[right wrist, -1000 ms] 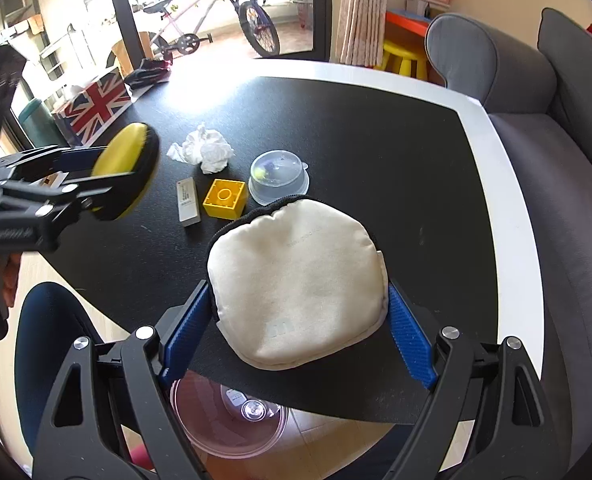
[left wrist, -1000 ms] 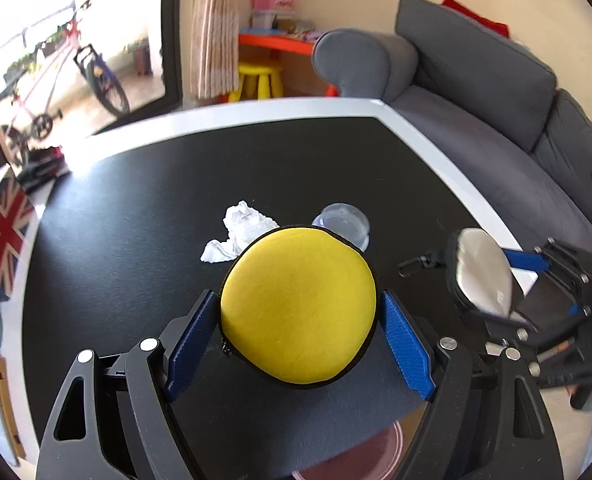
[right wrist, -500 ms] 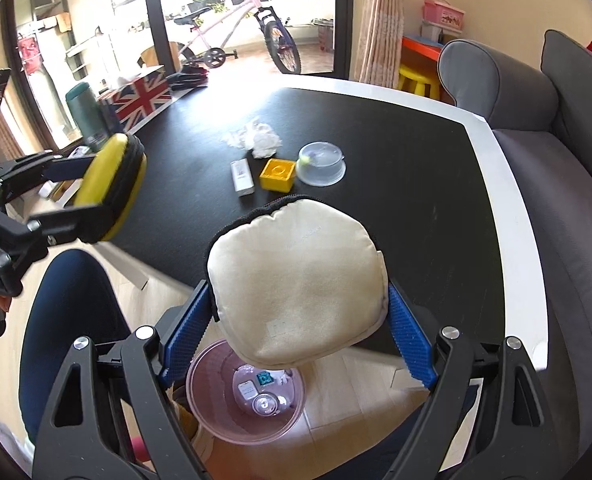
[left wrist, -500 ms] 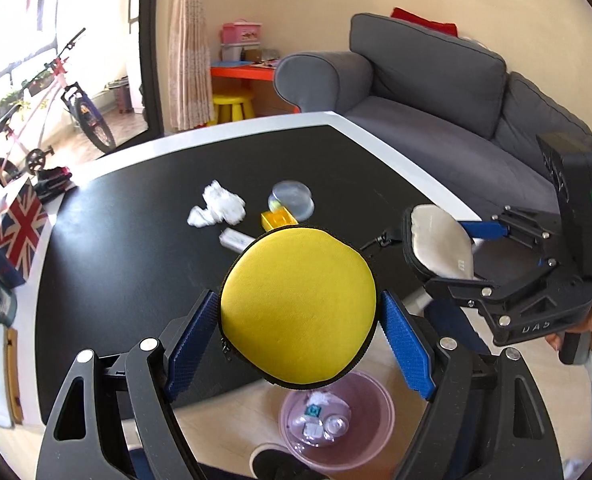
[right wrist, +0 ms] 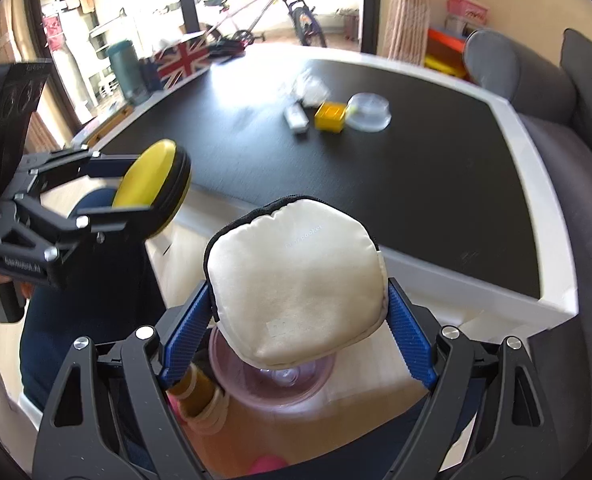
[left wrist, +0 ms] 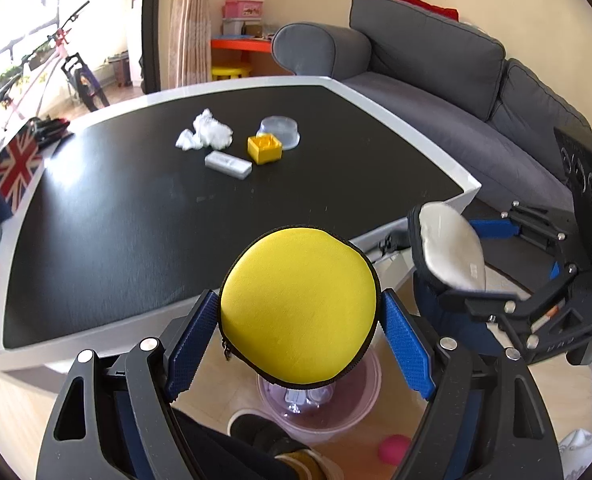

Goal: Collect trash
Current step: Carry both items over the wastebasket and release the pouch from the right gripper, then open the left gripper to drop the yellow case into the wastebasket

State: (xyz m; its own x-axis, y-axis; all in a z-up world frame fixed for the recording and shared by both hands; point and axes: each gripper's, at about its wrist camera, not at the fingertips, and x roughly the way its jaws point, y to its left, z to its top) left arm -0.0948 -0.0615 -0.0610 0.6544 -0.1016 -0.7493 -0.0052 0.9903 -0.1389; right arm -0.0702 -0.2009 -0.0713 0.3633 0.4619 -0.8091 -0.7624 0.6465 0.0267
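Left claw (left wrist: 298,322) clamping yellow pouch (left wrist: 298,306), right claw (right wrist: 296,320) clamping cream pouch (right wrist: 296,284), over pink bin (left wrist: 360,400); crumpled tissue (left wrist: 206,135) uncollected on desk (left wrist: 116,220).

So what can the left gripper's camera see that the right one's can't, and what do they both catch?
Only the left view shows the red cushion on the sofa, and the right gripper from the side with its cream pouch.

Only the right view shows the teal bottle beside the table, and the left gripper holding its yellow case.

Both show the black table, with tissue, white bar, yellow block and clear lid, and the pink bin below.
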